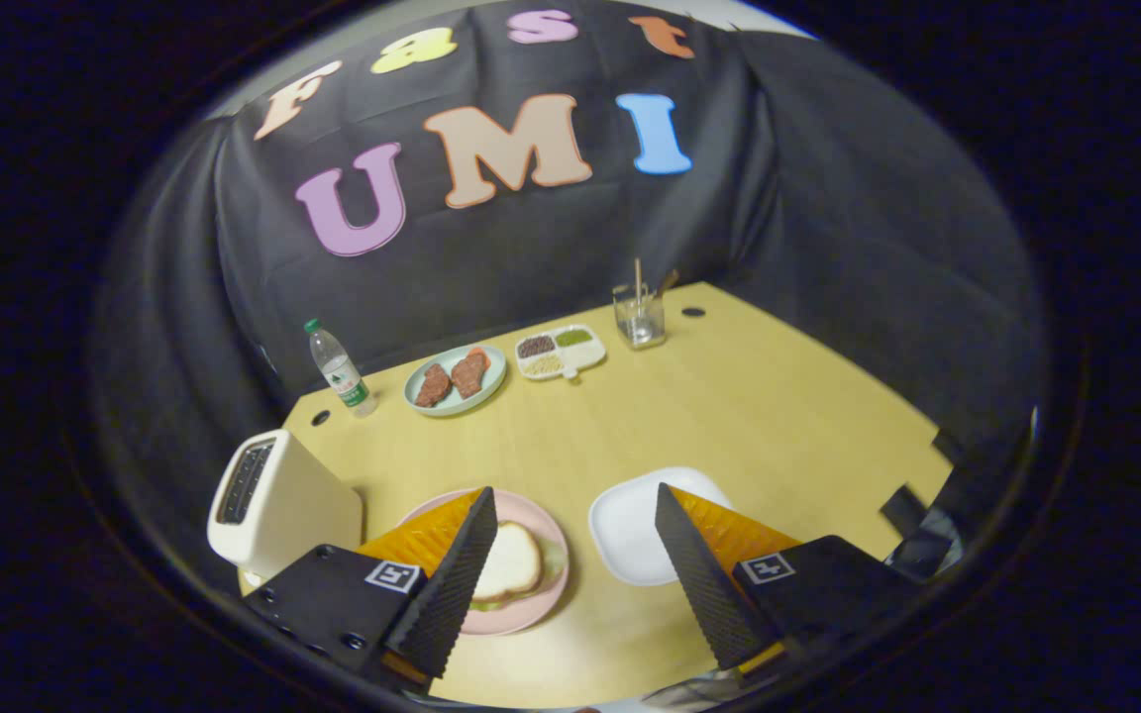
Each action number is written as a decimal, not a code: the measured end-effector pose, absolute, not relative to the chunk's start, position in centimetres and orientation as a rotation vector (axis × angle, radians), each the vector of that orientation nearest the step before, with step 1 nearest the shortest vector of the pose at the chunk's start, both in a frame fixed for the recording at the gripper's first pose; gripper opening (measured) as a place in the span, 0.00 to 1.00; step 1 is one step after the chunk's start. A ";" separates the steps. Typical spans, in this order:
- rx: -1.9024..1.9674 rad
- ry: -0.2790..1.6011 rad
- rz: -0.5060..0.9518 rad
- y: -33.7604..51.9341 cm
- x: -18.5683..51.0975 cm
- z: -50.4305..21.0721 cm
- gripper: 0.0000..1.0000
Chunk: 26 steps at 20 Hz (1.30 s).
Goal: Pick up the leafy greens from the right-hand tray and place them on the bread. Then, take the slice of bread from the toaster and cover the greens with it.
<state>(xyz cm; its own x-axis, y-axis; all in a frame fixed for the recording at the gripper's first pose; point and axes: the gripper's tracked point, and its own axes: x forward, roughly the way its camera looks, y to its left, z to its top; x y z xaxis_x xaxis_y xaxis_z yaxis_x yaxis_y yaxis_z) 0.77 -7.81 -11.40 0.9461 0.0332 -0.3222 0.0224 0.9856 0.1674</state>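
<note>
My gripper (575, 500) hangs open above the near part of the wooden table, nothing between its fingers. Beside the left finger lies a pink plate (543, 584) with a slice of bread (509, 562) on top; a strip of leafy greens (491, 601) peeks out under the bread. By the right finger sits a white tray (630, 535), bare where it shows. To the left of the pink plate stands a white toaster (278, 503) with dark slots; I cannot tell whether bread is inside.
Farther back on the table (729, 416) stand a water bottle (338, 368), a pale green plate with meat pieces (455, 379), a divided dish of toppings (561, 352) and a clear cup holding utensils (640, 315). Black cloth walls close the booth on all sides.
</note>
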 end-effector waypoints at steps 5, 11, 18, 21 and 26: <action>-0.024 0.137 0.042 -6.5 0.5 -3.6 1.00; -0.100 -0.057 0.099 -4.0 -0.3 4.4 1.00; -0.117 -0.170 0.144 -3.7 -2.7 9.2 1.00; -0.059 -0.147 0.138 -5.0 -3.3 8.2 1.00; -0.101 -0.106 0.107 -7.0 -4.4 5.9 1.00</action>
